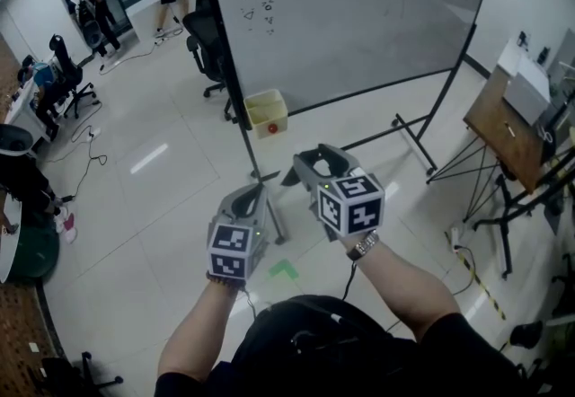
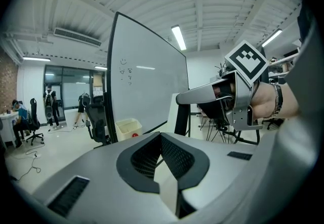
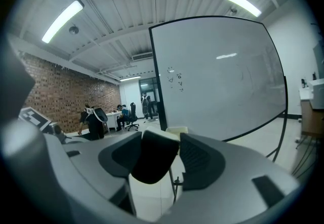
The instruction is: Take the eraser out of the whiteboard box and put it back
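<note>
The whiteboard stands on its frame ahead of me. A pale yellow box hangs low by its left post, and the left gripper view shows this box too. My right gripper is shut on the eraser, a black block with a pale top edge that fills the gap between the pads. It is held in the air, short of the box. My left gripper is shut with nothing in it, its jaws meeting at the tips. It is held level beside the right gripper.
The whiteboard's black stand legs spread over the floor ahead. Office chairs stand behind the left post. A brown-topped easel table is at the right. People stand and sit far off at the left. A green floor mark lies below my hands.
</note>
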Available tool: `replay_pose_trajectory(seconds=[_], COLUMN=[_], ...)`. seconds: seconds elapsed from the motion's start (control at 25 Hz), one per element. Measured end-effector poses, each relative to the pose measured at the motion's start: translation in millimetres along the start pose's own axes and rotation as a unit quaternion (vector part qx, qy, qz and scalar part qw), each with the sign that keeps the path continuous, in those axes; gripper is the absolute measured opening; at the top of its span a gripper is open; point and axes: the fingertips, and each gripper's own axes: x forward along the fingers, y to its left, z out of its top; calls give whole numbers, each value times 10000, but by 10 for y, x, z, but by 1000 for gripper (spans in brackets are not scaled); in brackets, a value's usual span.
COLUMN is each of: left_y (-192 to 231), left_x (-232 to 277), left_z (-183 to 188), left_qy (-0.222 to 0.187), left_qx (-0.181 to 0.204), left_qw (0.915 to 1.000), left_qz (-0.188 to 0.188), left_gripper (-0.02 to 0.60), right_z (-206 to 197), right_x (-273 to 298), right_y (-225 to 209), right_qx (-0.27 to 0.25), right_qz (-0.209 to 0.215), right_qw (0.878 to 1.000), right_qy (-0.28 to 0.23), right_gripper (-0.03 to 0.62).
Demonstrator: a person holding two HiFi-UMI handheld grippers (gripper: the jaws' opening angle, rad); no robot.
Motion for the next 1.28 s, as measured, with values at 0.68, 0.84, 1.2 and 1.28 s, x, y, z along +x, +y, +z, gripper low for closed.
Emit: replay_pose_trajectory(seconds=[0.68, 0.84, 1.2, 1.28], left_y=[272, 308, 275, 244], left_x=[-416, -461, -477, -453], left_z=[-62, -70, -67, -75], left_qy=[-61, -85, -87, -57], left_qx=[46, 54, 113, 141], left_qw=[9994, 9994, 9989, 9985], left_qz=[-327, -344, -455, -533], left_gripper=[0, 0, 58, 86], right_z=[-8, -18, -43, -63], right_x=[-48, -57, -114, -125], right_y=[524, 583, 649, 652], right_qx=[31, 29, -2, -5], right_qz=[-269, -312, -364, -361], right_qw=[9996, 9995, 9993, 9993], right_qy=[-87, -85, -77, -66], right_gripper=[262, 262, 262, 262])
